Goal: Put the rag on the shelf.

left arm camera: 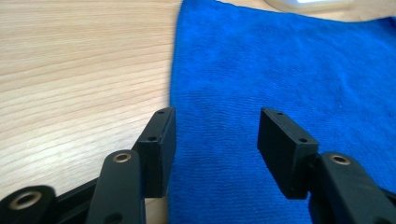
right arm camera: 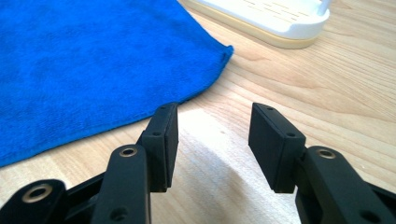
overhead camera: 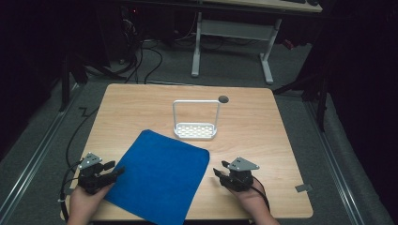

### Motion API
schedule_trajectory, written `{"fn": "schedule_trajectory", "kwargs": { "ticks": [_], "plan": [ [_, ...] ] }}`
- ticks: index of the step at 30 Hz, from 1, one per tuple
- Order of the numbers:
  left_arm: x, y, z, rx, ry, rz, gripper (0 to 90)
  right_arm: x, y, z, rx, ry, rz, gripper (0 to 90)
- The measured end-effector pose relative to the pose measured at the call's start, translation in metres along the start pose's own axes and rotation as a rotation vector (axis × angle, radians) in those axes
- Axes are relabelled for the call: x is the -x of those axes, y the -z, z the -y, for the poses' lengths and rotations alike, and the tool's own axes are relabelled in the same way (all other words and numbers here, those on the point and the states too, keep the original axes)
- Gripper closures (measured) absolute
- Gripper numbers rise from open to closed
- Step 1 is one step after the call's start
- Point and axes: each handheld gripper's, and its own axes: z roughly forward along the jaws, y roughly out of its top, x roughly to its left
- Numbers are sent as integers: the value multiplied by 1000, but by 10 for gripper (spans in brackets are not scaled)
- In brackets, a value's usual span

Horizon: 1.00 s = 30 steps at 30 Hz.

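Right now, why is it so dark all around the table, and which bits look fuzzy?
High view: light falls on the table alone, so the floor and desk behind sink into dark. Left gripper view: the blue cloth is sharp near the fingers and blurs farther off. Right gripper view: the white rack at the top is soft, and a grey shadow lies on the wood between the open fingers.
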Motion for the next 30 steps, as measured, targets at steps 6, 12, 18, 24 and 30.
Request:
{"fn": "schedule_trajectory", "kwargs": {
  "ticks": [6,12,18,24,30],
  "plan": [
    [1,-4,0,1,-6,5,470,-3,0,2,-10,19,-4,537],
    [2,-5,1,-15,-21,-5,476,-9,-5,-2,-5,45,-29,520],
    [2,-3,2,-17,-25,-13,483,-22,-11,-6,-3,87,-73,524],
    [0,0,2,20,-20,-5,486,-46,-15,-16,0,97,-162,664],
    [3,-4,2,-28,-34,8,648,-85,-16,-34,12,172,-247,868]
  ]
}}
